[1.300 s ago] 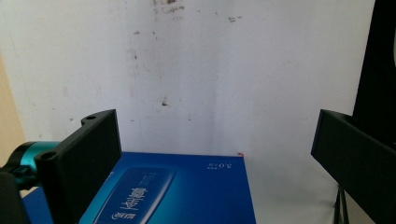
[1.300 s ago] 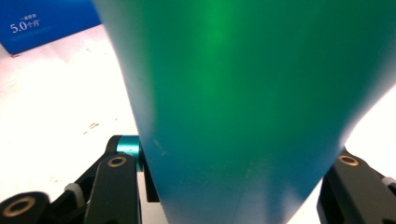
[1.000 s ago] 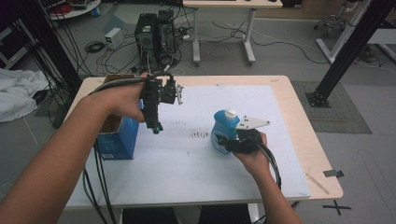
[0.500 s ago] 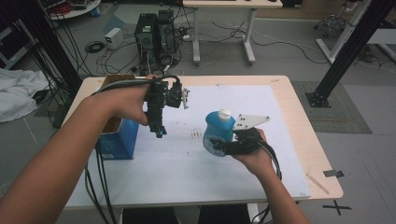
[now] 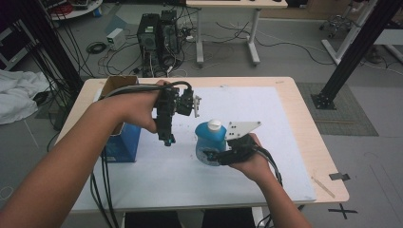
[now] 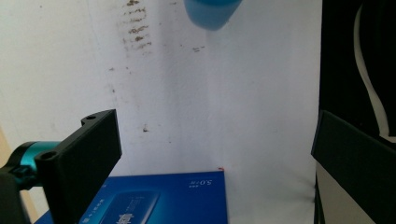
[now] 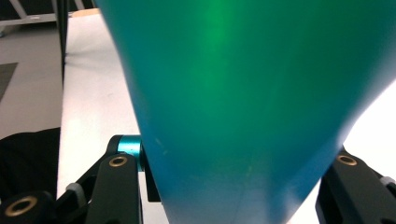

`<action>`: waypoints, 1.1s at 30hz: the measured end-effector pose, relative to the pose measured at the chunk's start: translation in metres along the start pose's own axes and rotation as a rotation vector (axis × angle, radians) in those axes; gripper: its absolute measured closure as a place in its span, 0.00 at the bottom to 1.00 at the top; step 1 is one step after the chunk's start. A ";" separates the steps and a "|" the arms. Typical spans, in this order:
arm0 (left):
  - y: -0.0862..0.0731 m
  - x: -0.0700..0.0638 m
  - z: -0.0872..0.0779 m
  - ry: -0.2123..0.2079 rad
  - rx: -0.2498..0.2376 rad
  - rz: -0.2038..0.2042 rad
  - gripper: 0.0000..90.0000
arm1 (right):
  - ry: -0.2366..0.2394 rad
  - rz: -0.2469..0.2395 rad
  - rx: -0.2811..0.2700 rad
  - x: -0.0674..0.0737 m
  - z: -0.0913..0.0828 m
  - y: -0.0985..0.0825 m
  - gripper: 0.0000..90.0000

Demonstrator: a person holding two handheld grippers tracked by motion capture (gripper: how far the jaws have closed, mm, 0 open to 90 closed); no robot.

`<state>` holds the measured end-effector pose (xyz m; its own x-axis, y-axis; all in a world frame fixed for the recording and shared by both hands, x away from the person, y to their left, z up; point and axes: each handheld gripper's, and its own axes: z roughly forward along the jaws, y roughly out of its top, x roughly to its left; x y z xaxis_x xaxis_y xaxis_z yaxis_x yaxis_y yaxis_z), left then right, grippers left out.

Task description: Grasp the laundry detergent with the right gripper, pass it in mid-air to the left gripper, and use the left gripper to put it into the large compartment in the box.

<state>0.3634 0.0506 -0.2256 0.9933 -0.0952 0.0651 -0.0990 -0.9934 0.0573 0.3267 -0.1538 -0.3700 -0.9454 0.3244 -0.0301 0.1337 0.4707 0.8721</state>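
Blue bottle (image 5: pixel 210 142) with white cap, clamped between the jaws of right gripper (image 5: pixel 223 153), lifted above the white sheet (image 5: pixel 247 109) near middle of the tabletop (image 5: pixel 304 133). Left gripper (image 5: pixel 167 137) released, jaws wide apart with nothing between, hanging over blue box (image 5: pixel 121 145) toward the left edge.

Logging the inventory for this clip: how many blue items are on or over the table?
2. A blue bottle with a white cap, clamped in the right gripper near the table's middle, and a blue box at the table's left side, below the left gripper. The forearm may hide others.
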 end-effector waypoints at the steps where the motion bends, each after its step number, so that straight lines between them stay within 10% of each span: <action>1: 0.000 0.000 0.000 0.000 0.000 0.000 0.02 | 0.000 0.000 0.000 0.000 0.000 0.000 0.51; 33: 0.031 -0.026 0.009 -0.037 0.025 0.085 0.02 | 0.141 -0.082 -0.017 0.027 0.040 0.037 0.51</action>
<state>0.3348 0.0219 -0.2347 0.9830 -0.1807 0.0314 -0.1816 -0.9830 0.0285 0.3180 -0.0948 -0.3585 -0.9854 0.1667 -0.0338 0.0506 0.4768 0.8775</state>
